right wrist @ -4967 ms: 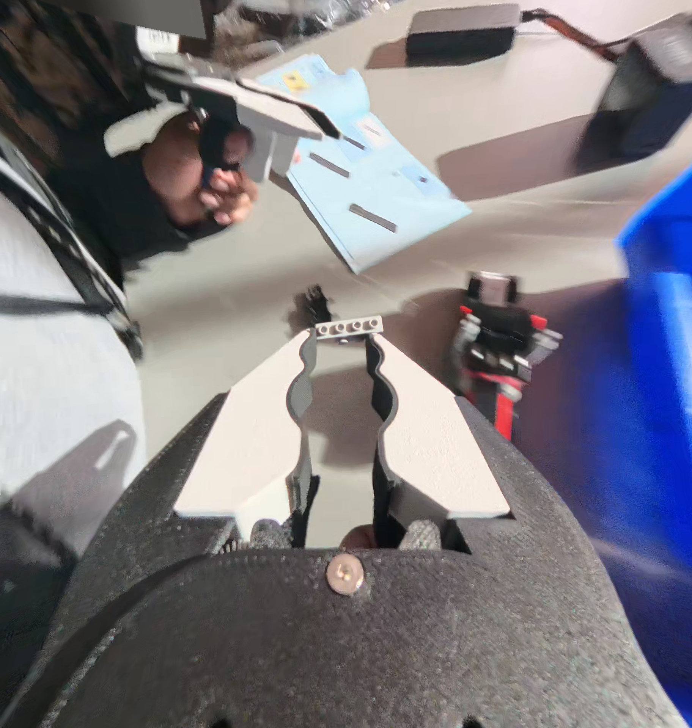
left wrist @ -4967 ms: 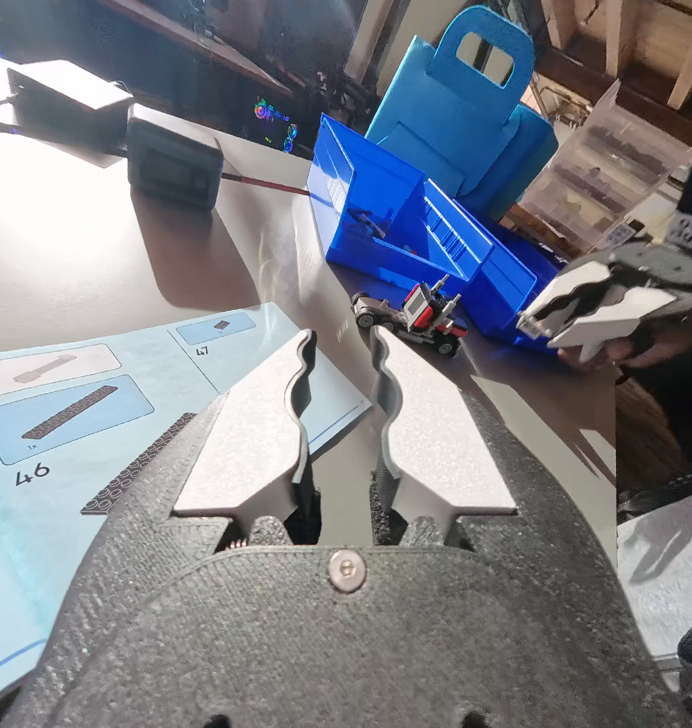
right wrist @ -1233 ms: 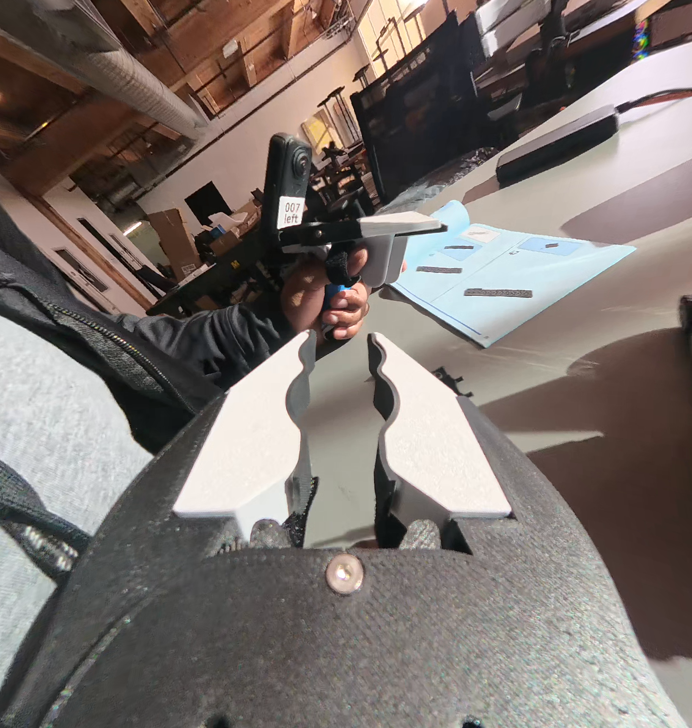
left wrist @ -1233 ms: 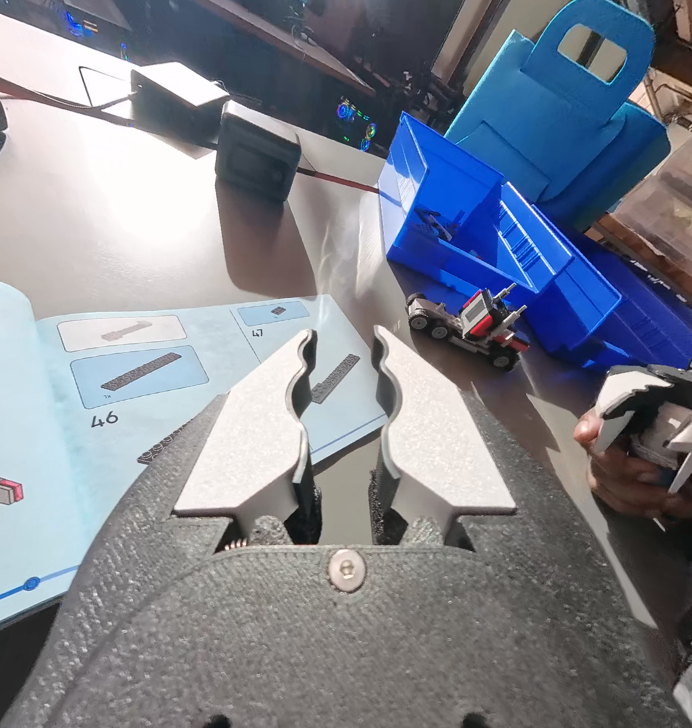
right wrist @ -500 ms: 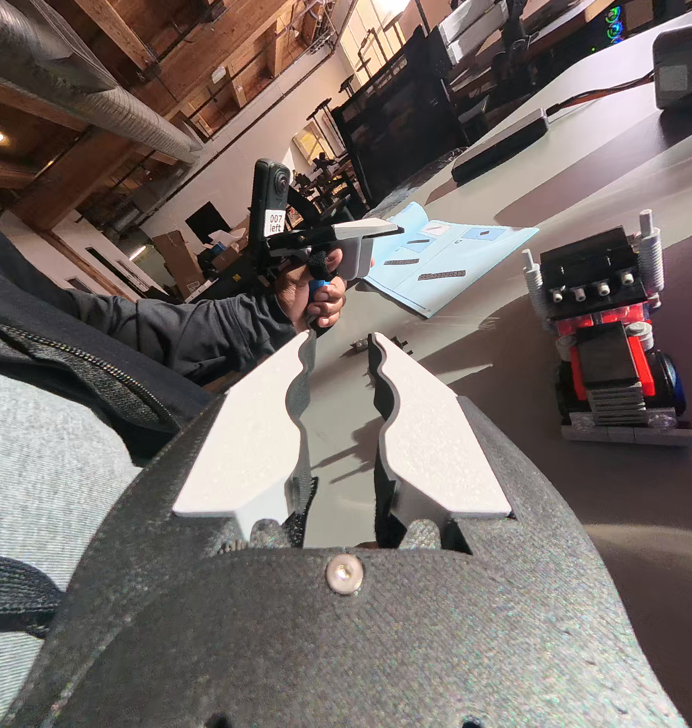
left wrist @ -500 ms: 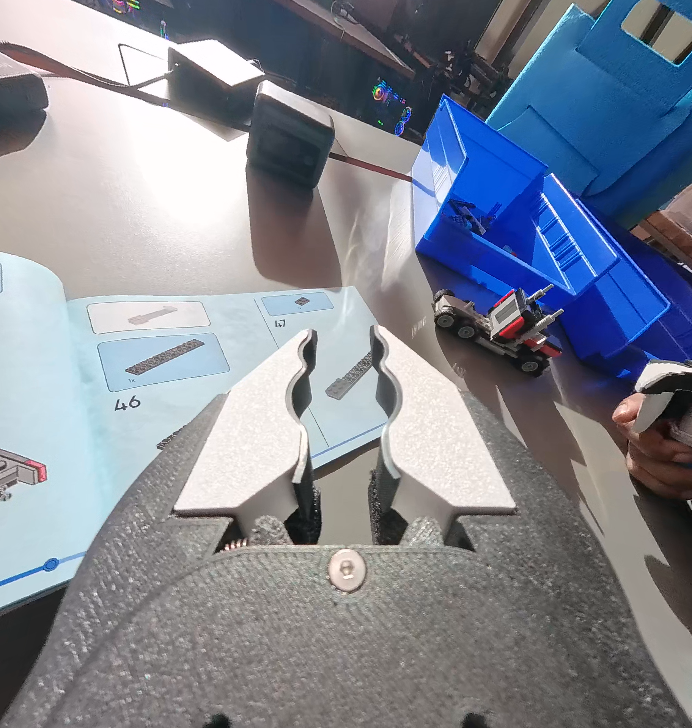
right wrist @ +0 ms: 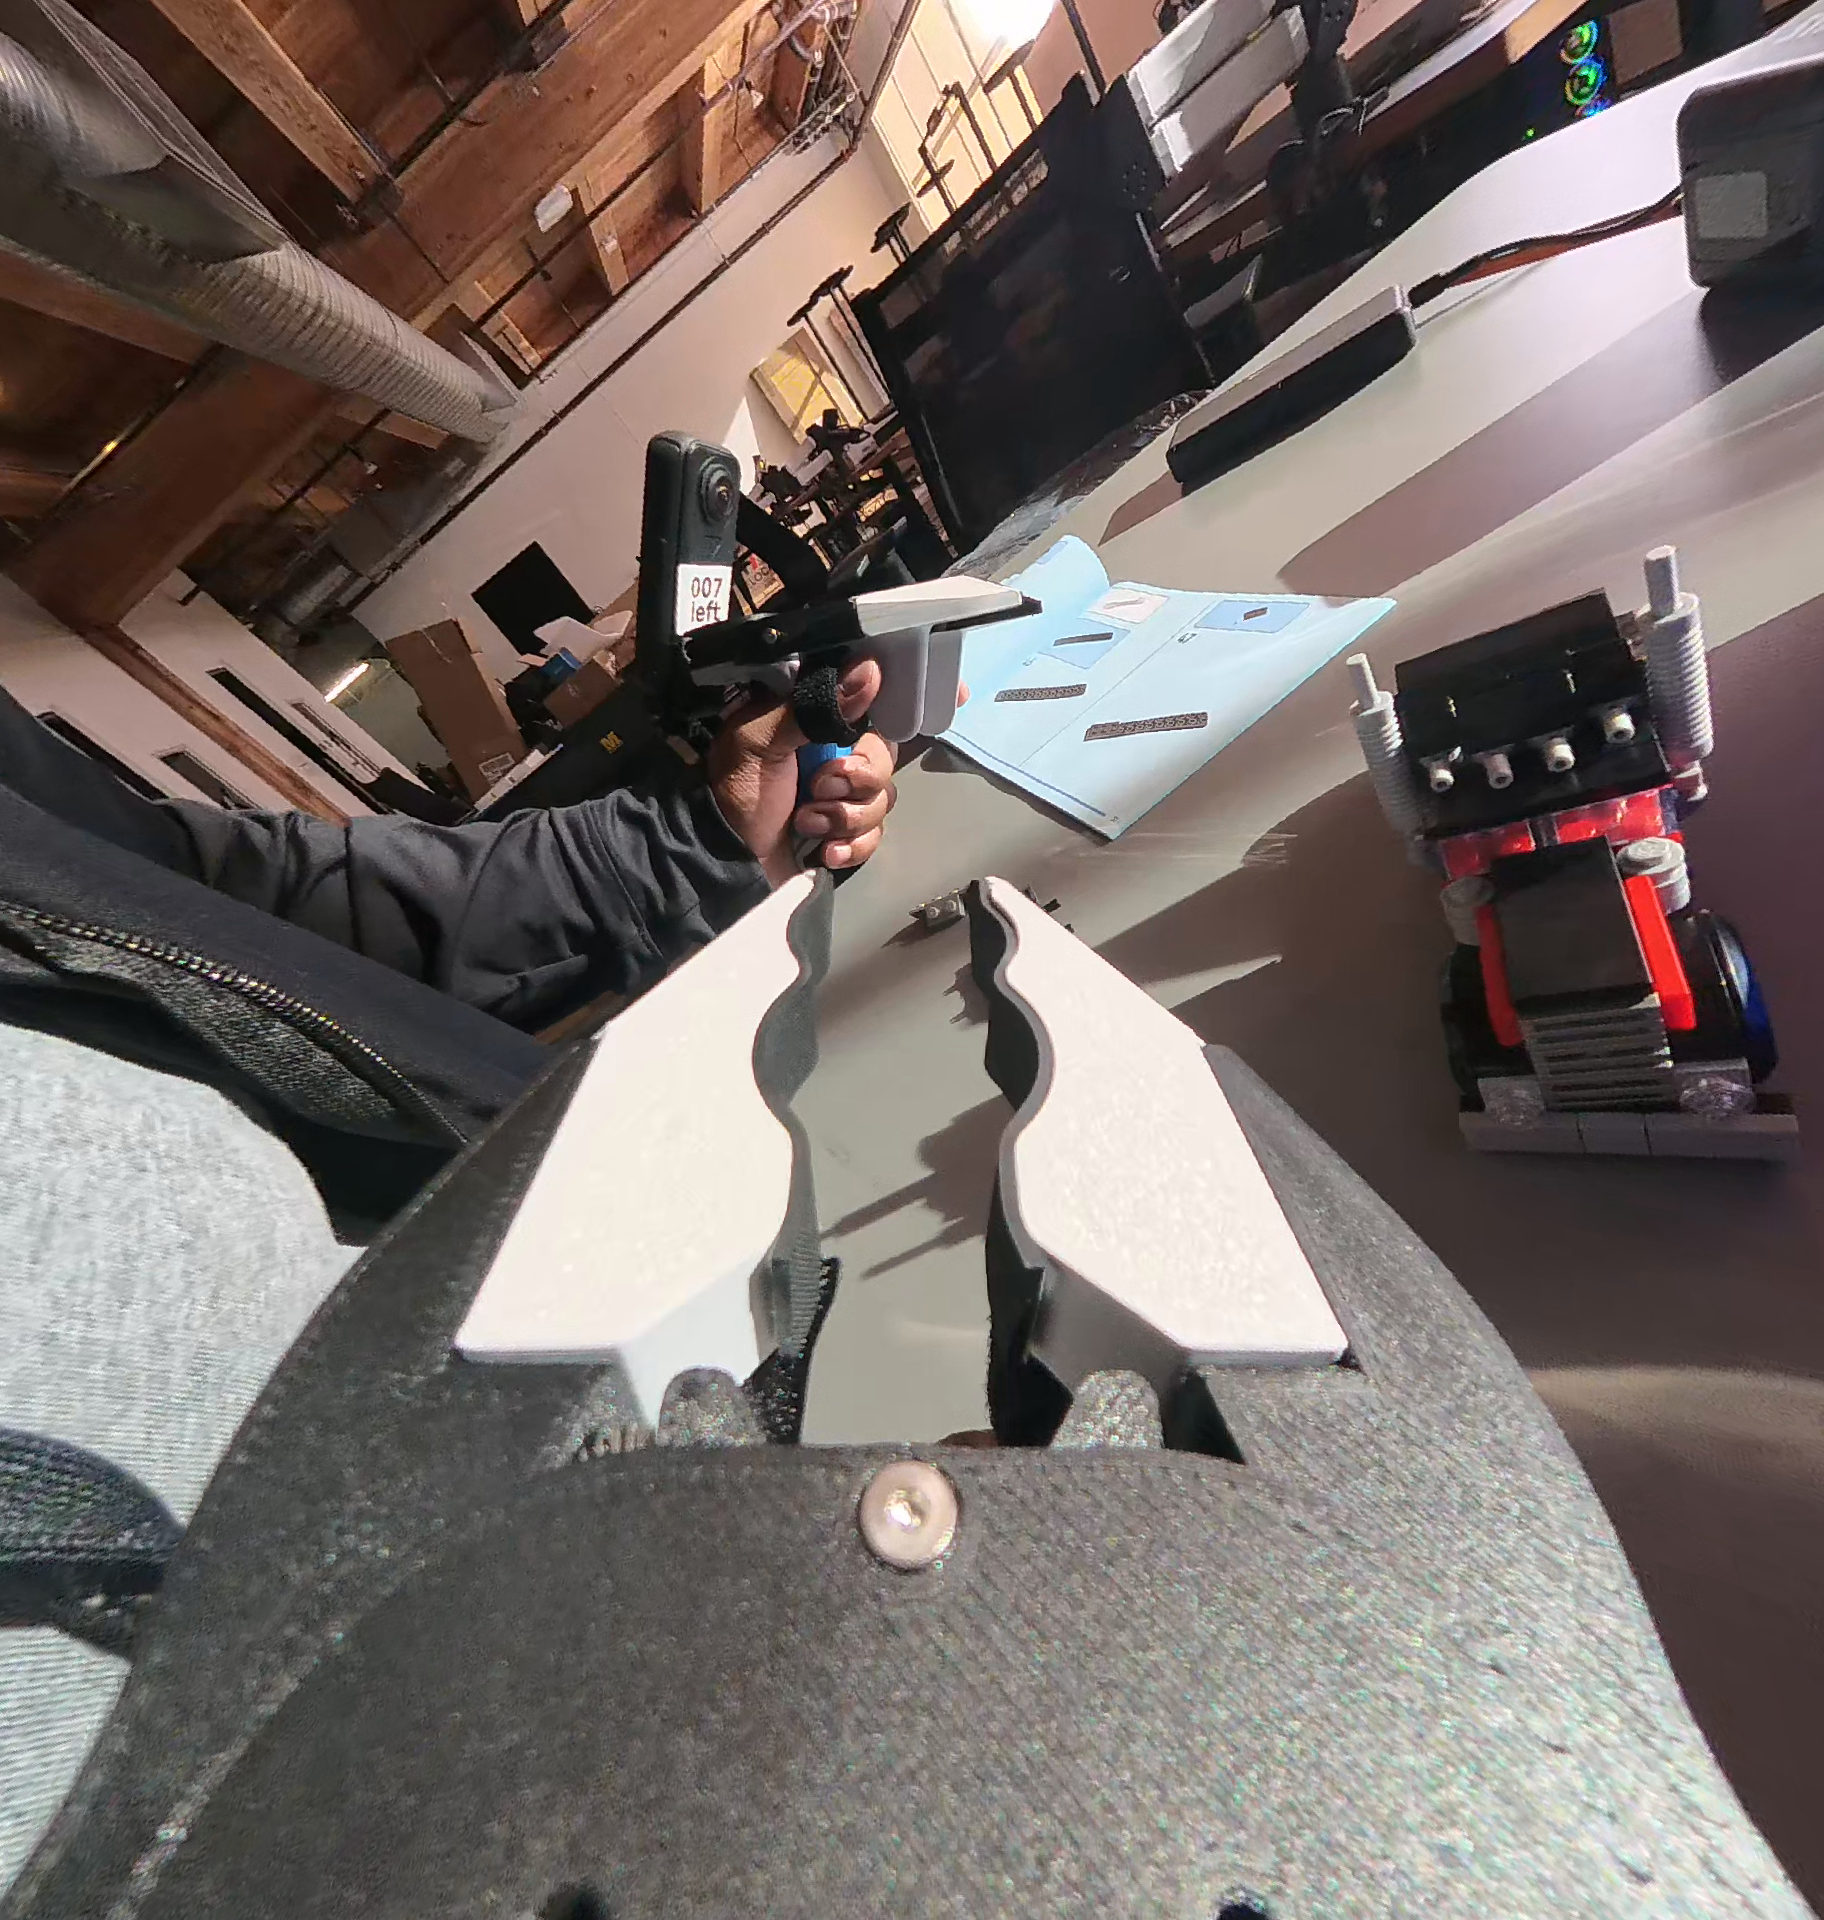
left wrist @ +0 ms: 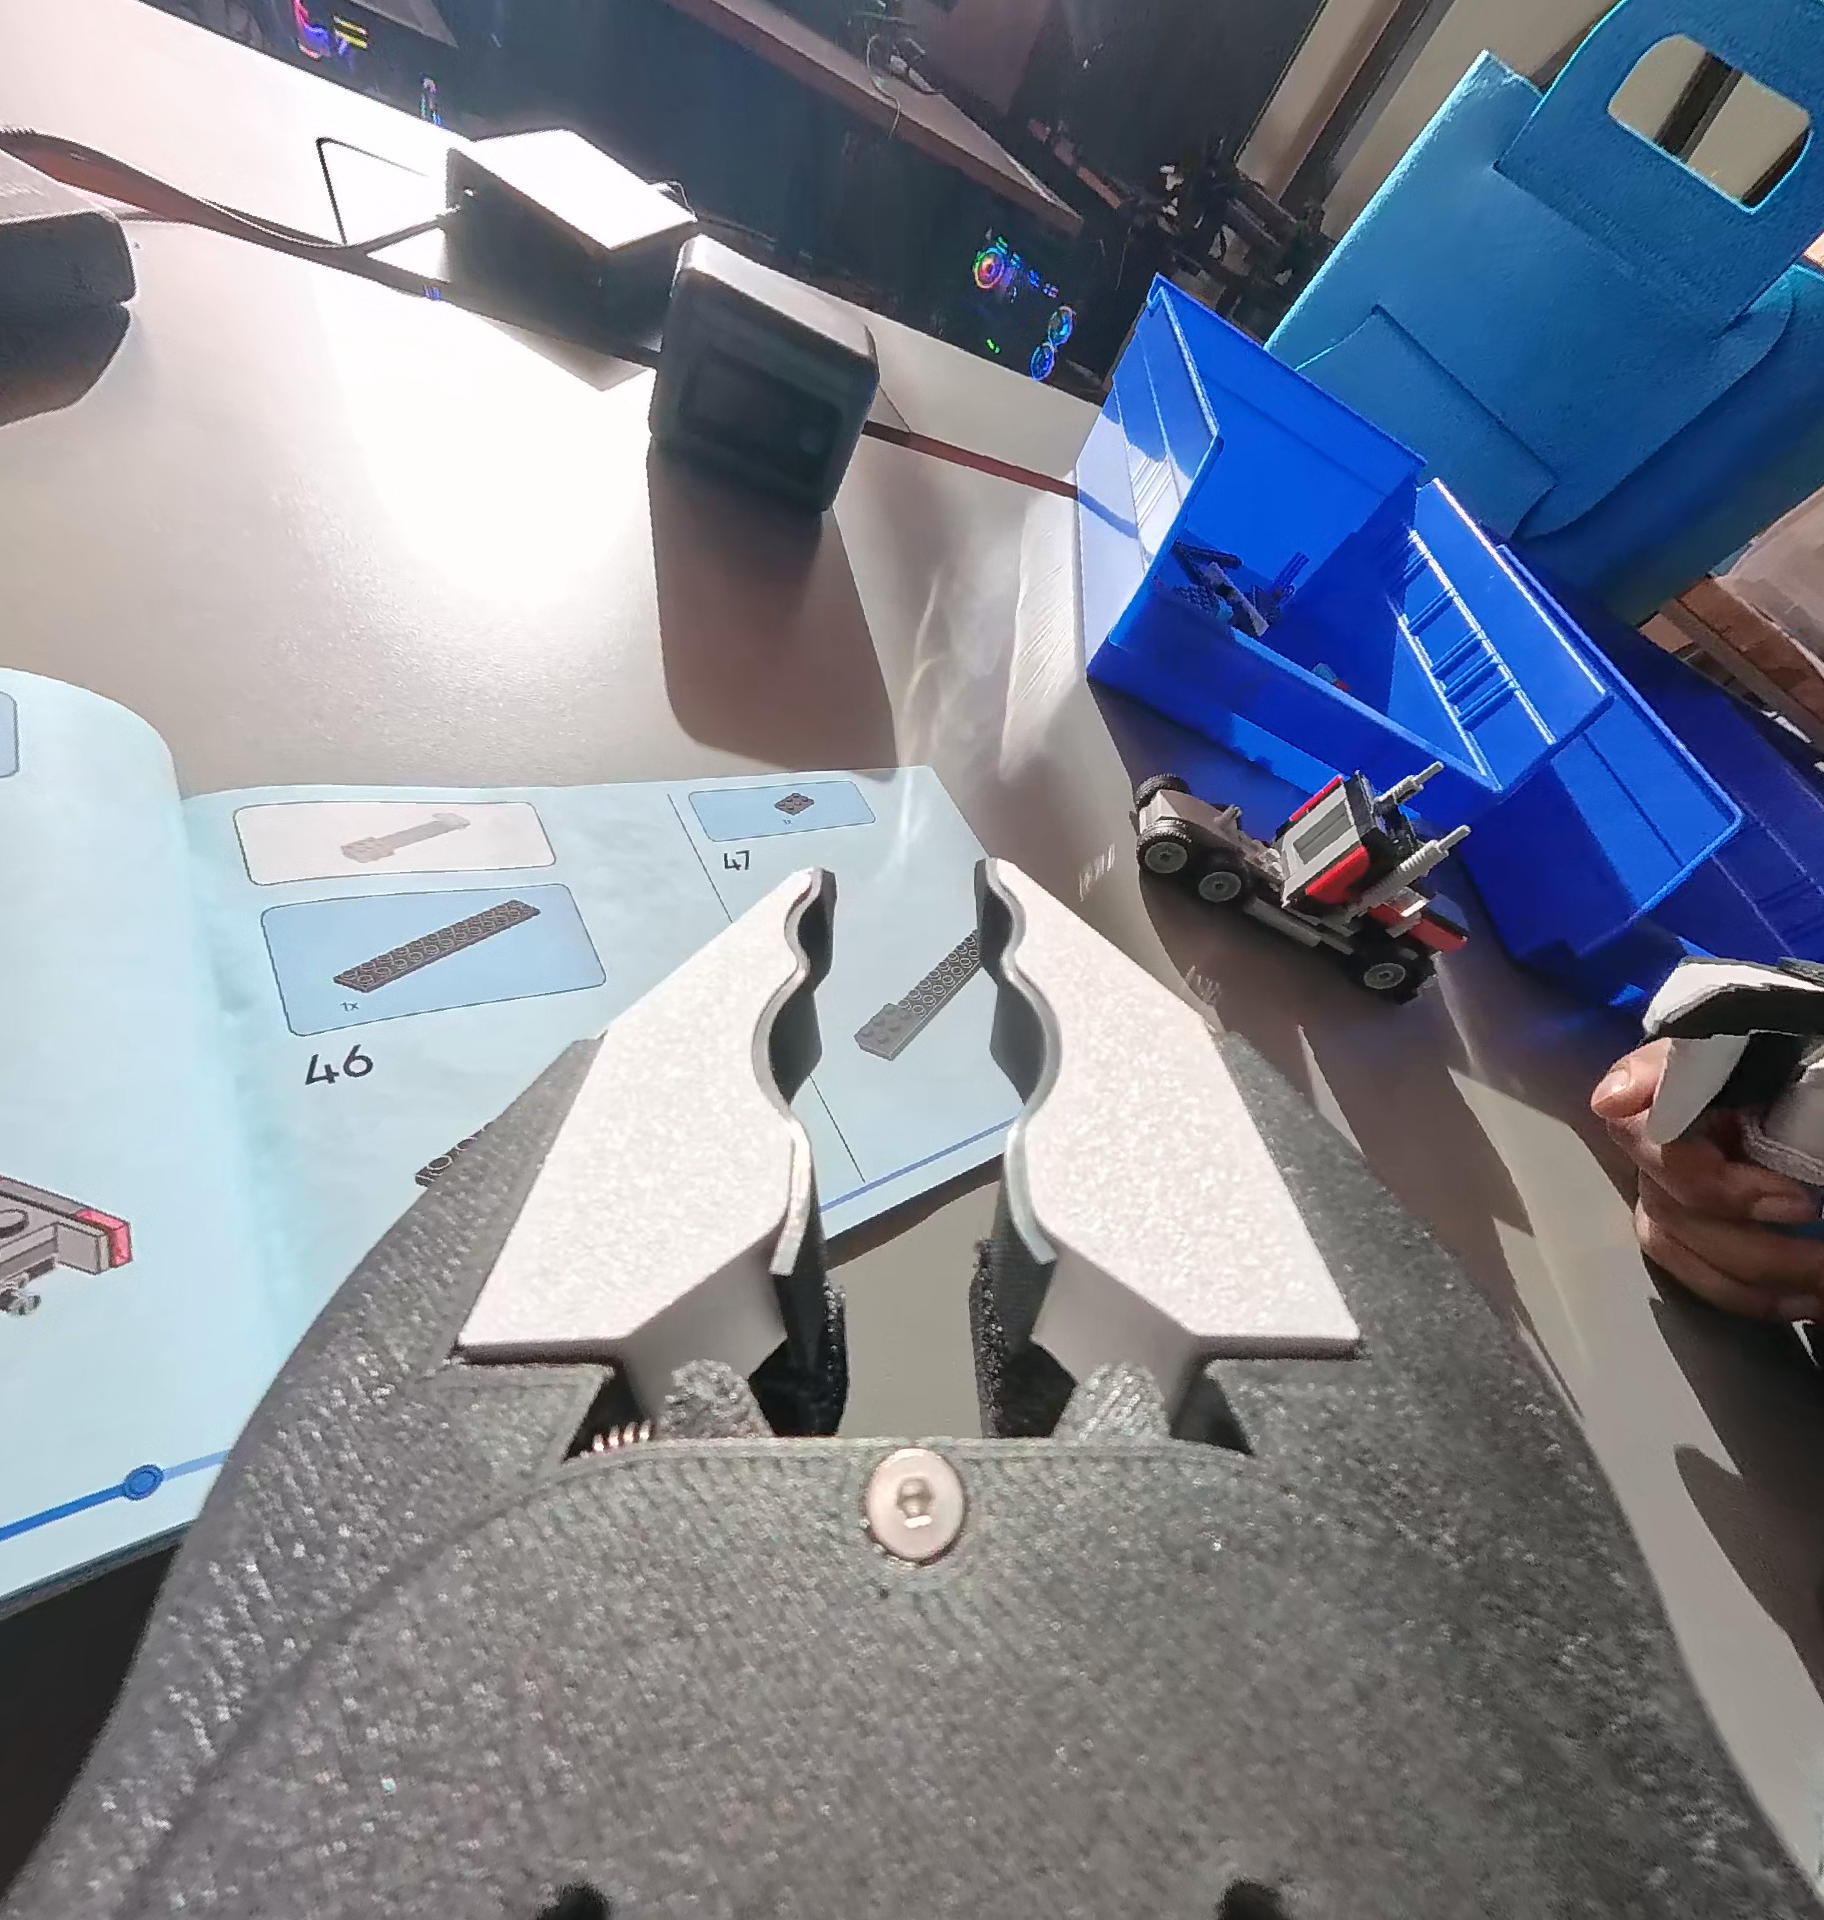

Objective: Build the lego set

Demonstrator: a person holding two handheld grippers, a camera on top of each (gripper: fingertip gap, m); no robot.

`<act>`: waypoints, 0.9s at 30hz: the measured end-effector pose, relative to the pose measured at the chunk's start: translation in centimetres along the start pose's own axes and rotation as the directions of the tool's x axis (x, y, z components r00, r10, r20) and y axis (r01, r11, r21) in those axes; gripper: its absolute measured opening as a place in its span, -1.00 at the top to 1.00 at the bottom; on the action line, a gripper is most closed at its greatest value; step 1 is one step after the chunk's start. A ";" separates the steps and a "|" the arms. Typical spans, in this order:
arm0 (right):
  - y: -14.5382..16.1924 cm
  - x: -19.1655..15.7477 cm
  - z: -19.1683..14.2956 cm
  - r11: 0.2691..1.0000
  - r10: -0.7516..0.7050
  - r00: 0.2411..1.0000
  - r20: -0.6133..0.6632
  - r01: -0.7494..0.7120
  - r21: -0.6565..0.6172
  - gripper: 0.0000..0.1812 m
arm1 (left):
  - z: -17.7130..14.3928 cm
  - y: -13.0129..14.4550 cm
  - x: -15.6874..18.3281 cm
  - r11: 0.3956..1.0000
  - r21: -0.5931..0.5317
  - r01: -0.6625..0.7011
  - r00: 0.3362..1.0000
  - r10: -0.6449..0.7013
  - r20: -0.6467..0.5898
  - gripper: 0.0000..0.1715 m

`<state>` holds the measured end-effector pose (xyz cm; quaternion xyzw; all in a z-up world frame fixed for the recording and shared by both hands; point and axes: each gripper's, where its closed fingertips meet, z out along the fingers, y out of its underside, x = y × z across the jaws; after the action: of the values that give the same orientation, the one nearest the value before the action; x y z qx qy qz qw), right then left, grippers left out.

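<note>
Both empty: left hand-held gripper (left wrist: 903, 894) gapes over the instruction booklet (left wrist: 451, 935); right hand-held gripper (right wrist: 897, 894) gapes beside the lego truck (right wrist: 1583, 894).

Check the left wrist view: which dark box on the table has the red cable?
The cube-shaped dark box nearest the blue bin; the red cable leaves its right side. The flatter box behind has a black lead.

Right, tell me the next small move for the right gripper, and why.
Probably ease the right gripper forward and down to the small grey piece lying on the table just past its fingers. Both grippers are open and empty, the truck stands untouched to the right, and the open booklet shows a plate step.
</note>
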<state>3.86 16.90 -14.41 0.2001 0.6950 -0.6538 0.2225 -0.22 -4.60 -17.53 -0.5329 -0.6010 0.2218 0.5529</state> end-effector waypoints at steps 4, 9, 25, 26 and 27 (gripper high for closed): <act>0.0 0.0 0.0 1.000 0.000 1.000 -0.003 0.000 0.003 0.69 | -0.1 -0.1 0.0 1.000 0.005 -0.001 1.000 0.001 -0.001 0.67; 0.1 0.2 0.1 1.000 0.007 1.000 -0.012 -0.007 -0.009 0.69 | -0.1 -0.1 0.0 1.000 0.008 0.003 1.000 -0.003 -0.003 0.67; 0.3 0.5 0.3 1.000 0.013 1.000 -0.028 -0.014 -0.023 0.69 | -0.1 -0.2 0.0 1.000 0.013 0.007 1.000 -0.007 -0.005 0.67; 0.3 0.5 0.3 1.000 0.014 1.000 -0.028 -0.014 -0.024 0.69 | -0.1 -0.2 0.0 1.000 0.013 0.008 1.000 -0.008 -0.005 0.67; 0.3 0.6 0.3 1.000 0.014 0.999 -0.028 -0.015 -0.024 0.69 | -0.1 -0.2 0.0 1.000 0.012 0.008 1.000 -0.008 -0.005 0.67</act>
<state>3.58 16.59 -14.98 0.2116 0.7046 -0.6407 0.2200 -0.20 -4.69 -17.37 -0.5277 -0.6002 0.2218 0.5586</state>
